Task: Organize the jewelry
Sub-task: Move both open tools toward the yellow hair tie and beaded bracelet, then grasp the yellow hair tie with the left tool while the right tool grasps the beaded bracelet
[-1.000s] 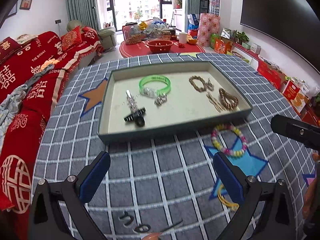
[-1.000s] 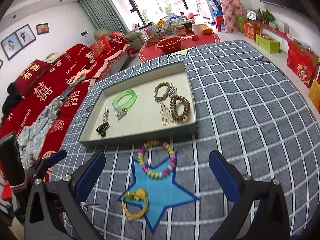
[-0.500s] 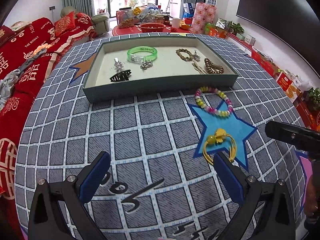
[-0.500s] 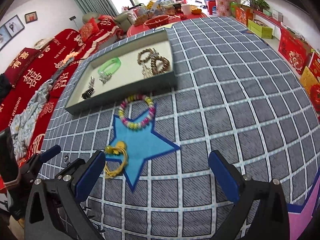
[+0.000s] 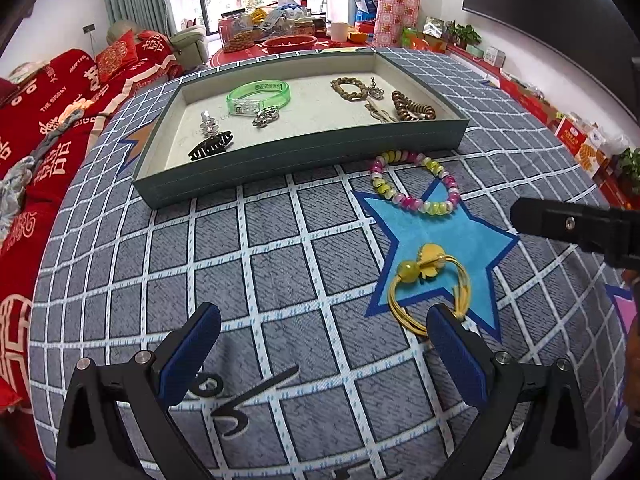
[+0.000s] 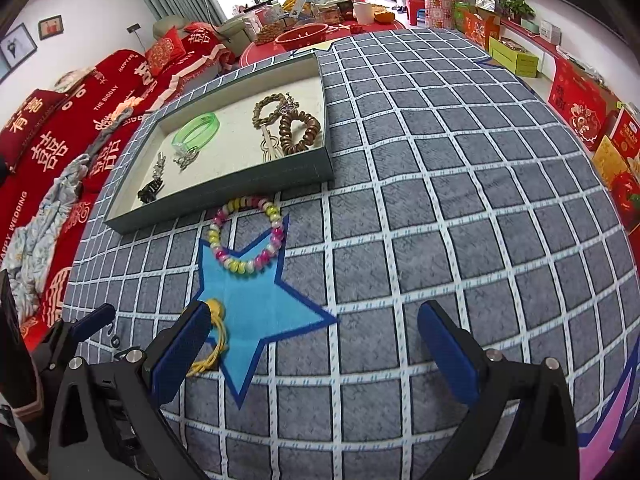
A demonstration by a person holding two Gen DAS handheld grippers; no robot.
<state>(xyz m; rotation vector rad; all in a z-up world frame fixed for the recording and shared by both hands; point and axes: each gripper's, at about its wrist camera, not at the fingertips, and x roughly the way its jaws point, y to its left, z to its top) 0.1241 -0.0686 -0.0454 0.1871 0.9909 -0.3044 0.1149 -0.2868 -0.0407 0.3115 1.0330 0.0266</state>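
- The bench, under a grey checked cloth with a blue star, carries everything.
- The tray sits at the far side, already holding a green bangle, brown bead bracelets and clips.
- The left hand-held gripper and right hand-held gripper both hover with jaws spread wide, holding nothing.
- The beaded bracelet lies just beside the tray's near wall: pink, yellow and white glossy beads, probably light, slippery and floppy; pinch across one strand of beads.
- The yellow cord ring rests on the star, near the left hand-held gripper: thin loops, soft and light; best pinched at the bead and flower.
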